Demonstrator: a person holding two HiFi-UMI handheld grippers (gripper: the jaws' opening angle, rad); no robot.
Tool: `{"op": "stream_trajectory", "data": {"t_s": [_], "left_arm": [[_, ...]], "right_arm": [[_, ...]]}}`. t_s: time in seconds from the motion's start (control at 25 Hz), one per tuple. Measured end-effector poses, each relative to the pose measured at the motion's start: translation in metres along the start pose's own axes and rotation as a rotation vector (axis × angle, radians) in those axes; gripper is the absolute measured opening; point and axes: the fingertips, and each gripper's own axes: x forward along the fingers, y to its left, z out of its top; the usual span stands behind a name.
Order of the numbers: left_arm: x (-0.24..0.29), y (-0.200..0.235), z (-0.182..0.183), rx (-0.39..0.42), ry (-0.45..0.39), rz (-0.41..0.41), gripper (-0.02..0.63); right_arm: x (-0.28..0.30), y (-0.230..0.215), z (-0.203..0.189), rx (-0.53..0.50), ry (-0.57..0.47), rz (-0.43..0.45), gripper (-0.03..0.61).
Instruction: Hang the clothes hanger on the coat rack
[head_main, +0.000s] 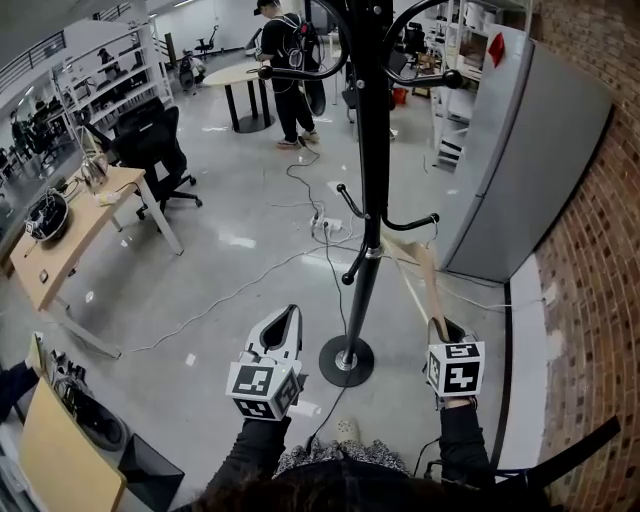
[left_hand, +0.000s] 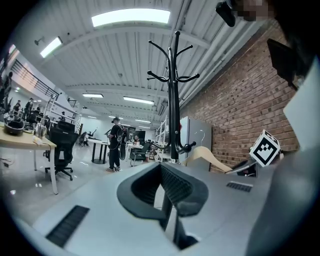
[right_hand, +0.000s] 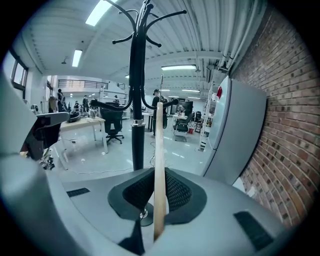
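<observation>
My right gripper (head_main: 440, 326) was clamped on the wooden hanger (head_main: 430, 285). Its long axis ran up and away from me toward the coat rack (head_main: 372, 150) and its lower peg (head_main: 418, 221), just ahead-left. My left gripper (head_main: 287, 322) was closed, empty and farther from that peg. Whether the hook was on the peg, I couldn't tell.

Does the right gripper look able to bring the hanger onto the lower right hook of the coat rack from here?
Probably yes. The right gripper is shut on the wooden hanger, whose top lies near the lower hook of the coat rack, and nothing stands between them.
</observation>
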Motion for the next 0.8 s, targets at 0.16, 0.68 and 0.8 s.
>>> {"op": "stream_trajectory", "data": {"t_s": [0.16, 0.68, 0.8], "left_arm": [[0.007, 0.005, -0.003, -0.005, 0.012, 0.008, 0.008], [0.019, 0.025, -0.017, -0.015, 0.044, 0.058, 0.008], [0.019, 0.026, -0.022, -0.017, 0.055, 0.059, 0.008]], "right_arm": [[0.019, 0.005, 0.004, -0.013, 0.013, 0.029, 0.06], [0.068, 0.019, -0.002, -0.019, 0.067, 0.101, 0.06], [0.073, 0.022, -0.006, -0.014, 0.081, 0.112, 0.06]]}}
